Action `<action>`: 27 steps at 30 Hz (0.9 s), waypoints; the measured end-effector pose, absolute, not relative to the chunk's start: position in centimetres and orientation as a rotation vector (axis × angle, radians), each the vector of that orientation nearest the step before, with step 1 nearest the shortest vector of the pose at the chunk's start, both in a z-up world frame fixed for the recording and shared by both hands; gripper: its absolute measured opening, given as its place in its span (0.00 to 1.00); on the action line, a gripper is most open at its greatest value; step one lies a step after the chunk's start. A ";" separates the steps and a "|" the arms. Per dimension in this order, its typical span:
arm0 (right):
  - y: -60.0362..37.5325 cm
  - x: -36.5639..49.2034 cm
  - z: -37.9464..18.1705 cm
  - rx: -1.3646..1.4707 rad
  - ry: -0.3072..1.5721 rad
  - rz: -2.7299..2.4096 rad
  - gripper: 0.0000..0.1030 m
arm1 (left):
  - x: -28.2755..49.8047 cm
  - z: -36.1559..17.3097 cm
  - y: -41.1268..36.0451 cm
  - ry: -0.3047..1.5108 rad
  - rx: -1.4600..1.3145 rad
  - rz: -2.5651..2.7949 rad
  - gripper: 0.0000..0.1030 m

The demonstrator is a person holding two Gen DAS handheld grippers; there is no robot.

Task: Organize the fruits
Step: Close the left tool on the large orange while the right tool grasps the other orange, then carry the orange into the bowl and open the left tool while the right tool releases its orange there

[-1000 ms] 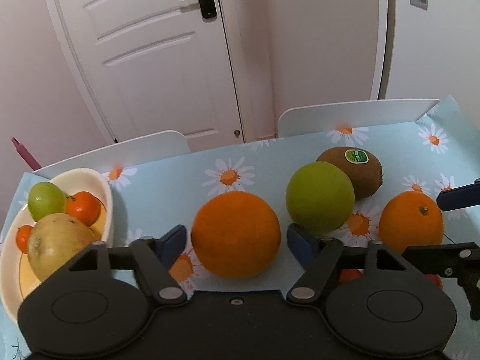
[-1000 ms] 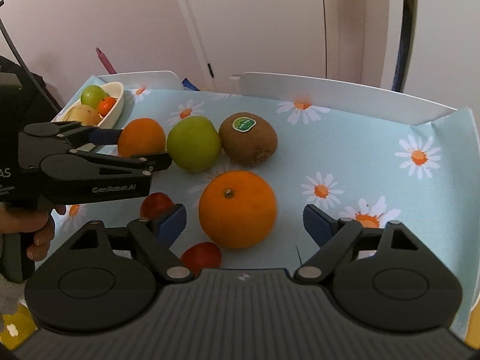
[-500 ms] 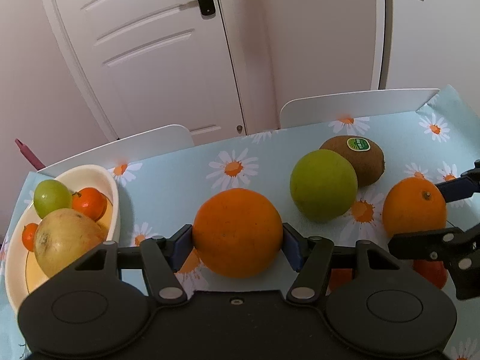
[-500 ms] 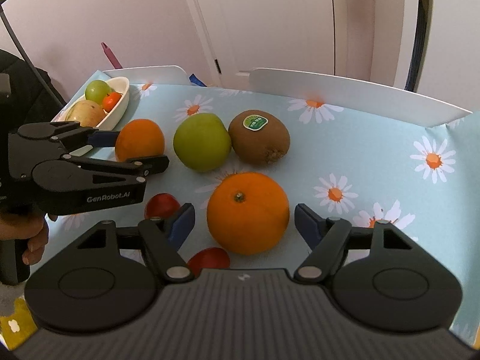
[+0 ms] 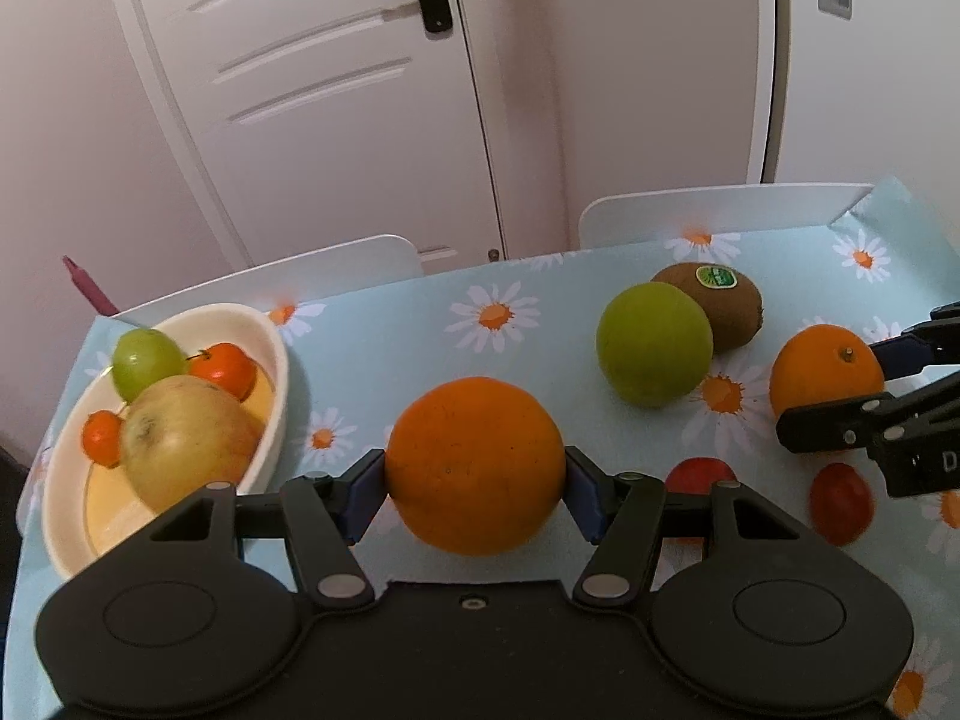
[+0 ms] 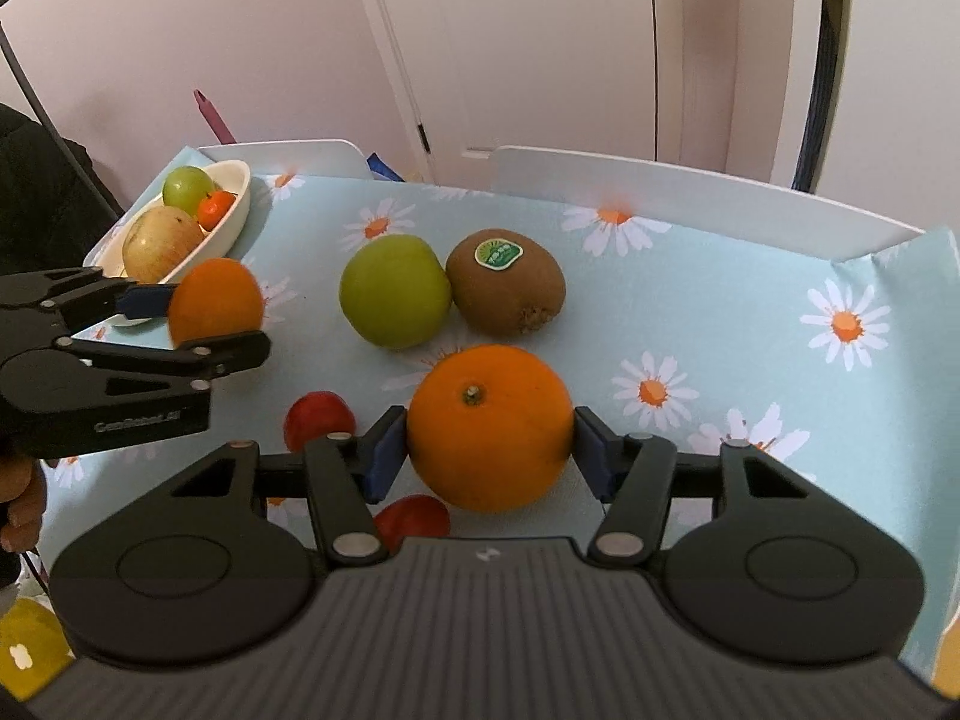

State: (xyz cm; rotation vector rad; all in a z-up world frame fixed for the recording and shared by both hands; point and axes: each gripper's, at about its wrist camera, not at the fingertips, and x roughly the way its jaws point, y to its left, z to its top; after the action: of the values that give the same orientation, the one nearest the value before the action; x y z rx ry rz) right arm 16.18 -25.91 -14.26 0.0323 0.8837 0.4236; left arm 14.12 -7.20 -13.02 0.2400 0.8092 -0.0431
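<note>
My left gripper (image 5: pixel 474 480) is shut on a large orange (image 5: pixel 474 504), both blue pads pressed to its sides, held just right of the white fruit bowl (image 5: pixel 273 360). The right wrist view shows that gripper (image 6: pixel 213 324) and its orange (image 6: pixel 216 300) beside the bowl (image 6: pixel 240 204). My right gripper (image 6: pixel 489 456) is closing around a second orange (image 6: pixel 489 384), stem up, on the daisy tablecloth; its pads touch both sides. A green apple (image 6: pixel 395 291) and a kiwi (image 6: pixel 510 282) lie just beyond it.
The bowl holds a yellowish apple (image 5: pixel 186 438), a green fruit (image 5: pixel 147 360) and small mandarins (image 5: pixel 225 369). Two small red fruits (image 6: pixel 318 417) (image 6: pixel 414 519) lie near my right gripper. White chair backs (image 6: pixel 690 192) line the table's far edge. A hand (image 6: pixel 21 498) is at the left.
The left jaws closed onto the large orange and carried it slightly toward the bowl. The right jaws narrowed from wide open until the pads met the stemmed orange.
</note>
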 end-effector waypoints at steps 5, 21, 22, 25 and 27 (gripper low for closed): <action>-25.7 15.3 -12.5 0.025 0.860 0.432 0.71 | 12.6 -11.5 -6.6 0.797 0.215 -0.017 0.64; -20.3 12.6 -5.4 -0.027 0.784 0.491 0.71 | 7.7 -4.6 -2.7 0.709 0.158 0.065 0.64; -19.6 12.5 -5.1 -0.028 0.781 0.491 0.71 | 7.5 -4.4 -2.2 0.703 0.156 0.068 0.64; -17.5 12.2 -4.1 -0.022 0.776 0.493 0.71 | 7.1 -3.6 -0.5 0.697 0.145 0.071 0.64; -16.0 12.2 -3.7 -0.014 0.773 0.494 0.71 | 6.9 -3.2 0.8 0.697 0.142 0.070 0.64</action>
State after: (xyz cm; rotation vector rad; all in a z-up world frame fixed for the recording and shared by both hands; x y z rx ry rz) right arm 12.15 -15.97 -3.73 -0.0144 0.7733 0.4939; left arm 6.94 0.79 -3.17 0.1424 0.6968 0.0704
